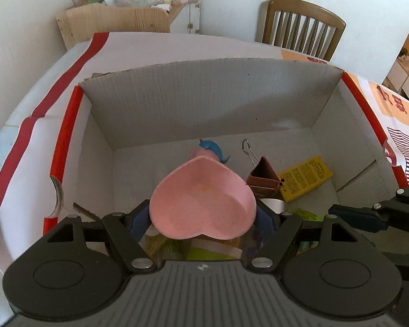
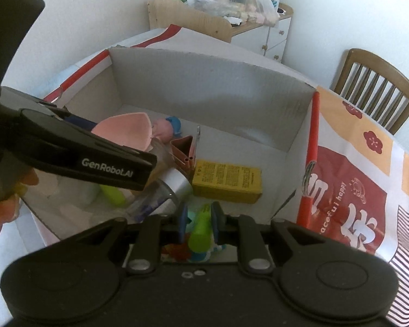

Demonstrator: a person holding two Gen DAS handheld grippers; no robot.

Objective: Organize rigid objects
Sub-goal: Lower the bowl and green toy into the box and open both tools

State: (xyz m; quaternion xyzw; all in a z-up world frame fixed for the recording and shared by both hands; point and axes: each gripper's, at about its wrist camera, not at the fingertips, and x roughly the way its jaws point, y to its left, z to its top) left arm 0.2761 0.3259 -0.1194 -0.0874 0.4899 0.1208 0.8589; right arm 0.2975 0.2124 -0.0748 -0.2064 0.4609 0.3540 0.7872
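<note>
Holding box: cardboard box (image 1: 204, 100), open at the top, grey inside with red edges, standing on a table with a patterned cloth (image 2: 368, 179); both claws hang over its near edge.
Left gripper (image 1: 204, 218): jaws spread wide and clamped on the two sides of the pink heart-shaped dish (image 1: 204, 201), which sits above the box floor, hollow side up.
Right gripper (image 2: 199, 224): jaws almost together, pinching a green tube-like item (image 2: 200, 234); what it is cannot be told.
Yellow packet (image 2: 227, 181): flat on the box floor, toward the right wall.
Clear bottle (image 2: 161, 190): with a silver collar, lying on the floor near the front edge, just left of the yellow packet.
Brown triangular piece (image 1: 263, 178): beside the yellow packet, touching it.
Pink and blue toy (image 2: 167, 126): behind the dish, toward the middle of the floor.
Metal clip (image 1: 248, 150): by the brown piece, toward the back wall.
</note>
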